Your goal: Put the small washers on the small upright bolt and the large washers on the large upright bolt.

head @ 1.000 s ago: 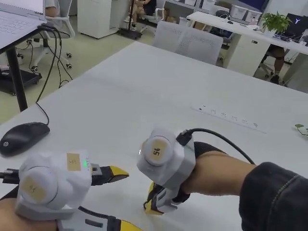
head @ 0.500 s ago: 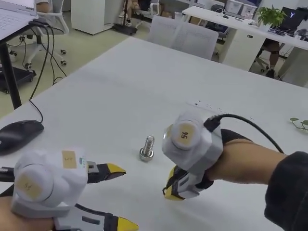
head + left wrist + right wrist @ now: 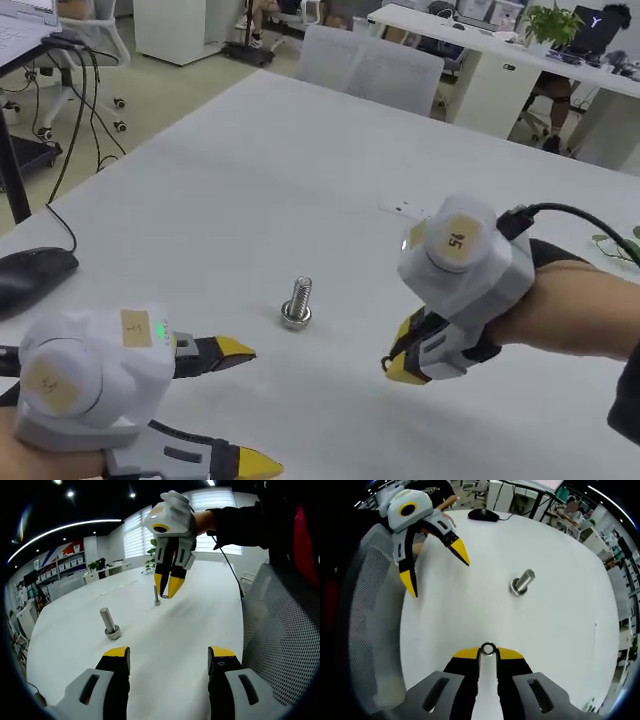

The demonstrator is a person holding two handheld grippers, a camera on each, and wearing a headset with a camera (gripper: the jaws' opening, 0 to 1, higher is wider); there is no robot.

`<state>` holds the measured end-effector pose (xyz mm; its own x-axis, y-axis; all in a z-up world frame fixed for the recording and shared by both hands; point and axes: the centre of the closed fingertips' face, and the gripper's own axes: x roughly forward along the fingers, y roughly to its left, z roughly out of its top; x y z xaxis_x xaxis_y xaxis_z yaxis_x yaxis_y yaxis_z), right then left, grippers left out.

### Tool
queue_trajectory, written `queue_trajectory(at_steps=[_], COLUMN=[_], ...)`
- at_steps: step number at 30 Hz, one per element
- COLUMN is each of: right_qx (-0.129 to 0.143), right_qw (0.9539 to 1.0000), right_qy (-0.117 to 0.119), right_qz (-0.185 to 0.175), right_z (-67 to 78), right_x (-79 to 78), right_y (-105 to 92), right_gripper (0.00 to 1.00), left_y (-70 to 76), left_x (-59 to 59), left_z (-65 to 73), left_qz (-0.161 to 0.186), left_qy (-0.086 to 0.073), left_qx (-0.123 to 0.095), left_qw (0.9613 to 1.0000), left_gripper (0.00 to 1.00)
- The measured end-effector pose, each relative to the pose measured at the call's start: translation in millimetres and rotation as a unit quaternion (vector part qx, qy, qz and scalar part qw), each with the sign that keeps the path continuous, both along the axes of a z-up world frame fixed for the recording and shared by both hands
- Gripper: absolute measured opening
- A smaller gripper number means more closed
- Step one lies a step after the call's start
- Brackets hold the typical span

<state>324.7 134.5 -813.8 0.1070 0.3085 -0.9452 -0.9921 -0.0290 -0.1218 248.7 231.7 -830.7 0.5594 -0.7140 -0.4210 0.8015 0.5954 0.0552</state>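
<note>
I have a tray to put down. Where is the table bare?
Bare: the far table beyond the large bolt, and the stretch between mouse and that bolt. Crowded: the near side, with left gripper, right gripper and the small bolt by its fingers.

A black mouse (image 3: 28, 272) lies on the big white table (image 3: 250, 170). A grey chair (image 3: 370, 68) stands at the far end. A green plant (image 3: 548, 20) sits far behind.
</note>
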Motion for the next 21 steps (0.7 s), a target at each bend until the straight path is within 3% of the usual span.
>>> queue_trajectory(at_steps=[21], right_qx=[-0.001], right_qw=[0.9982], right_qy=[-0.036], right_qz=[-0.048], right_z=[25.3], right_x=[44.9], right_y=[-37.3], right_gripper=[0.13], left_y=[-3.5], left_x=[-0.3], left_z=[-2.1], left_qz=[-0.001], left_qy=[0.008], left_qx=[0.002], left_qw=[1.0000], left_gripper=[0.62])
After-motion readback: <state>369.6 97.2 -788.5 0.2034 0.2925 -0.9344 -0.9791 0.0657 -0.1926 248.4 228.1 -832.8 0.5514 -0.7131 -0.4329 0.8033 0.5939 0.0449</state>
